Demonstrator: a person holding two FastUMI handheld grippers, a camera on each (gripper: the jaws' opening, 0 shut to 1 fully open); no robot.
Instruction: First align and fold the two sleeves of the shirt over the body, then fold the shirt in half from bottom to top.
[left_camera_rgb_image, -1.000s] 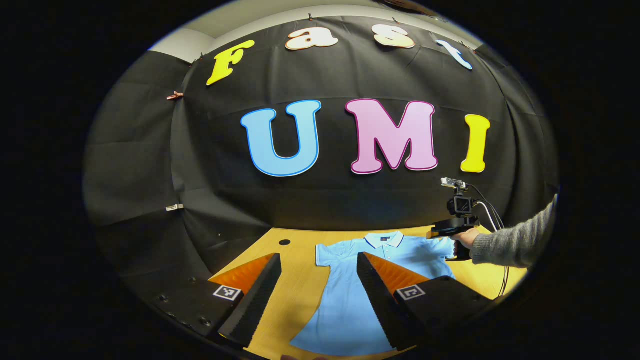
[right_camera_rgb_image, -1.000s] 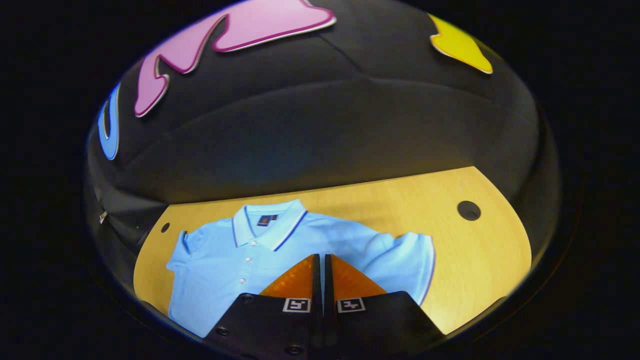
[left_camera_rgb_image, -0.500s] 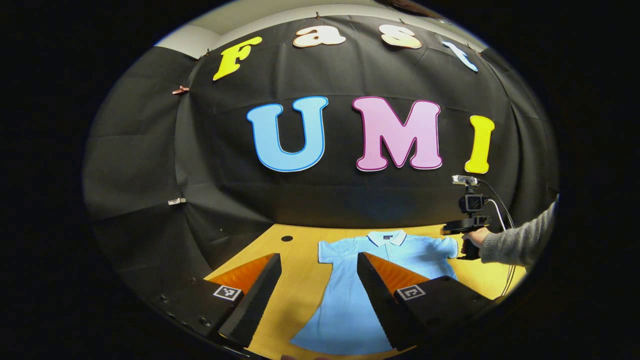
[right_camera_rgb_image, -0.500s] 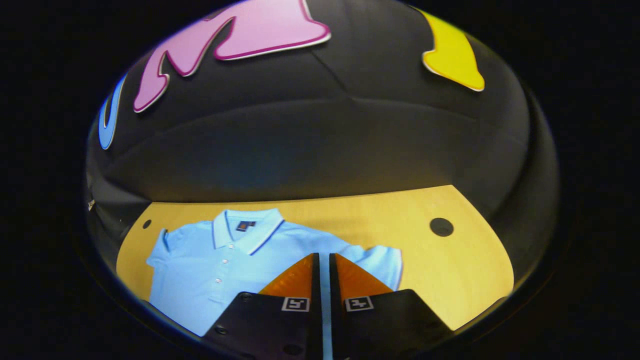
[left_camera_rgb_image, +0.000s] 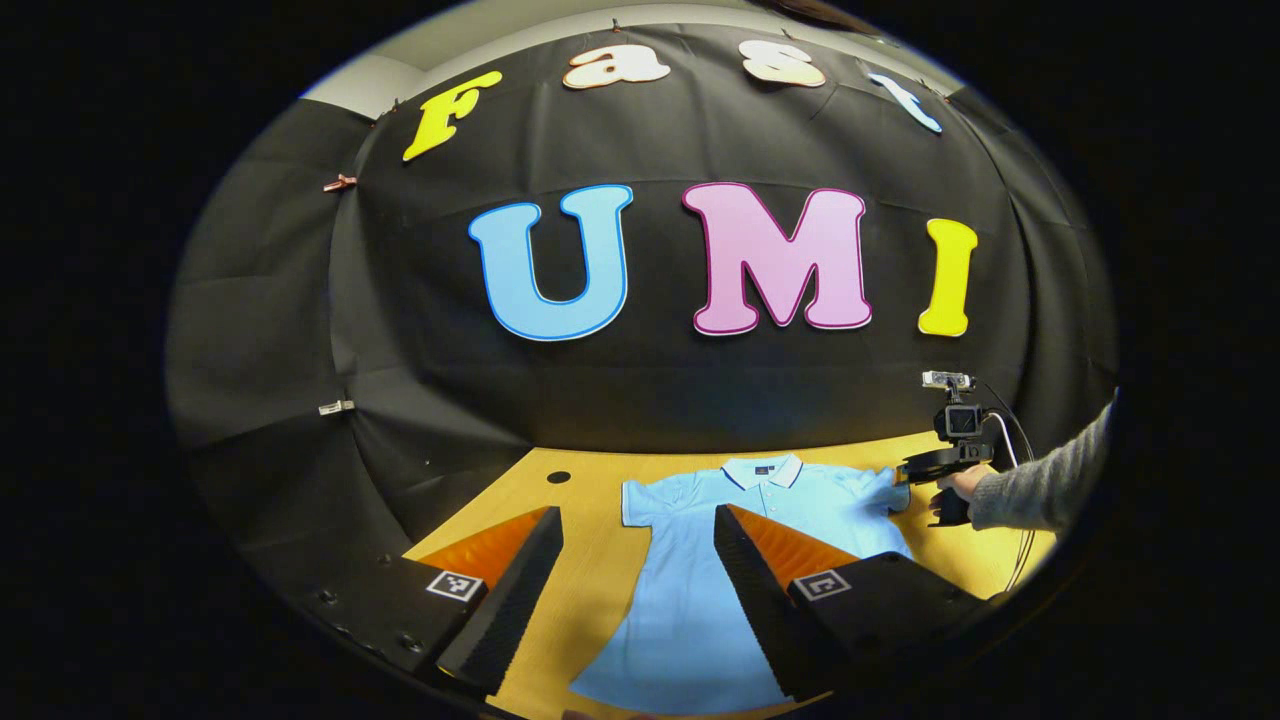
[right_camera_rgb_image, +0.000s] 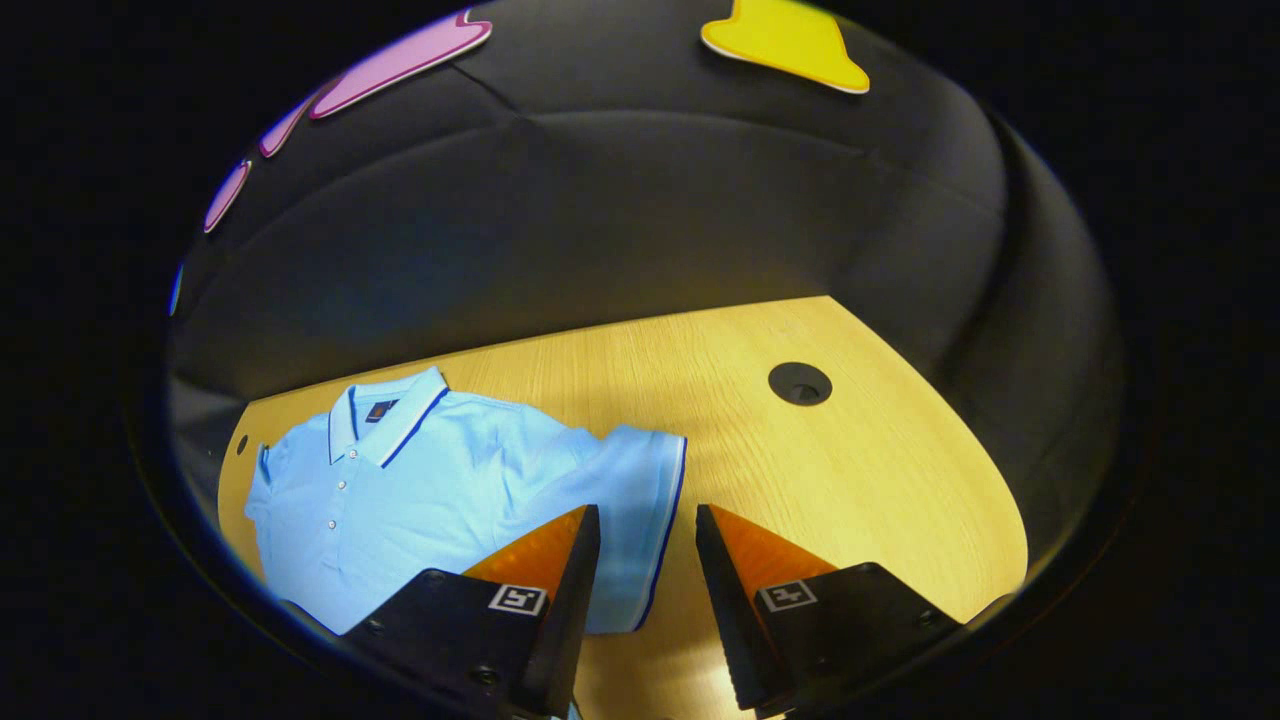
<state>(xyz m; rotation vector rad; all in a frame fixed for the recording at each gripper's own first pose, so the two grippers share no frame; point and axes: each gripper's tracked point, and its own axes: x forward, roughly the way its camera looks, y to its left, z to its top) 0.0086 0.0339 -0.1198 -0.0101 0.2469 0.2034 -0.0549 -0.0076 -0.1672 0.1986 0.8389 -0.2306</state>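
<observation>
A light blue polo shirt (left_camera_rgb_image: 690, 610) lies flat, front up, on the wooden table (left_camera_rgb_image: 590, 580), collar toward the wall. My left gripper (left_camera_rgb_image: 636, 515) stands open above the shirt's lower left side, holding nothing. In the same view a hand in a grey sleeve (left_camera_rgb_image: 1040, 490) holds the right gripper (left_camera_rgb_image: 912, 472) at the shirt's right sleeve. In the right gripper view the shirt (right_camera_rgb_image: 430, 480) spreads to the left, and its sleeve hem (right_camera_rgb_image: 660, 530) with dark trim lies between the open fingers of my right gripper (right_camera_rgb_image: 647, 512). I cannot tell whether the fingers touch the cloth.
A round cable hole (right_camera_rgb_image: 800, 383) sits in the table (right_camera_rgb_image: 860, 480) right of the sleeve; another hole (left_camera_rgb_image: 558, 477) lies near the far left corner. The black cloth wall closes the back and sides. A cable (left_camera_rgb_image: 1015, 560) hangs behind the right gripper.
My right gripper has opened from shut and moved right, from over the shirt's shoulder to the end of the sleeve. My left gripper has hardly moved and stays open.
</observation>
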